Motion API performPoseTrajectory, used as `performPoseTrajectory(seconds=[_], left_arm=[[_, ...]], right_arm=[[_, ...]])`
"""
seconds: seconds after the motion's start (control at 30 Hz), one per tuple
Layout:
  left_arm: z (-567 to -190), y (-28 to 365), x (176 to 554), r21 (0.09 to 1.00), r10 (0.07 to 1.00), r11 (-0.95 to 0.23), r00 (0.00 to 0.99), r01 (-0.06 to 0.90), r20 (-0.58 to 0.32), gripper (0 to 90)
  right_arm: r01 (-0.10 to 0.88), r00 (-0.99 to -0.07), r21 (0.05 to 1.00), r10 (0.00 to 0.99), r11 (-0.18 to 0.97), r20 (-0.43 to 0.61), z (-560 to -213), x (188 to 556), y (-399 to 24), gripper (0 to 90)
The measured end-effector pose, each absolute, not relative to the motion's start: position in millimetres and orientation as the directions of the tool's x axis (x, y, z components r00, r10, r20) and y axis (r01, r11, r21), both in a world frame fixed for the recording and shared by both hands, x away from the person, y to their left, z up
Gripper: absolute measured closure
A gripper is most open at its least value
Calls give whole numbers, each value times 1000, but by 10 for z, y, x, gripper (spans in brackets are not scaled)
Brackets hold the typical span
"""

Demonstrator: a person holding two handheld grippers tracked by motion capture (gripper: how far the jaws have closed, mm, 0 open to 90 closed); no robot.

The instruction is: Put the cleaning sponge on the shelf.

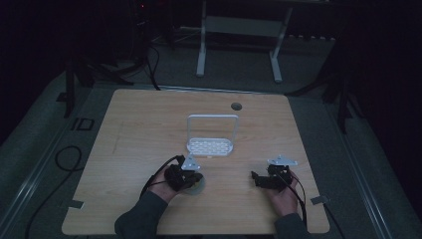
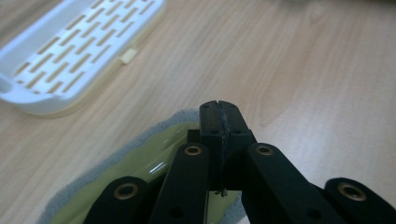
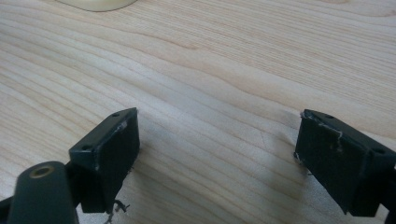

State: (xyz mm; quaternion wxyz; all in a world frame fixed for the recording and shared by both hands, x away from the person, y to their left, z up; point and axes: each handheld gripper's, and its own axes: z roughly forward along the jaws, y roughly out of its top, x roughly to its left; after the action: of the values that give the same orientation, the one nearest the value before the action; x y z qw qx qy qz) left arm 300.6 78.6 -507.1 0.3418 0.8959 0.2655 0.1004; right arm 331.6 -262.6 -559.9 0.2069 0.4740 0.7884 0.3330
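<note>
A white slotted rack (image 1: 210, 146) with an upright wire frame stands mid-table; its slotted base (image 2: 70, 51) fills the upper left of the left gripper view. My left gripper (image 1: 195, 178) sits over a pale round dish (image 1: 199, 185) with a glossy yellow-green inside and a grey rim (image 2: 140, 158). Its jaws (image 2: 218, 109) are pressed together, tips just past the rim; I cannot tell whether they pinch the rim. My right gripper (image 1: 256, 178) rests low over bare wood at the front right, its jaws (image 3: 219, 123) wide open with nothing between them.
The wooden table (image 1: 149, 124) has a round cable hole (image 1: 236, 106) at the back. A pale curved edge (image 3: 98, 3) shows at the top of the right gripper view. Tape tabs mark the front corners (image 1: 75, 203). The room beyond is dark, with a white table frame (image 1: 239, 30).
</note>
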Motion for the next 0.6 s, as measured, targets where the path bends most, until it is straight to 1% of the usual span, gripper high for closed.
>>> performPoseTrajectory(seconds=[0.6], left_arm=[[-5070,1034,3341,658,635,-586,773,474,8,896]], right_arm=[[611,-463,721,886,326,-9,-5599,3315,-2624,133]])
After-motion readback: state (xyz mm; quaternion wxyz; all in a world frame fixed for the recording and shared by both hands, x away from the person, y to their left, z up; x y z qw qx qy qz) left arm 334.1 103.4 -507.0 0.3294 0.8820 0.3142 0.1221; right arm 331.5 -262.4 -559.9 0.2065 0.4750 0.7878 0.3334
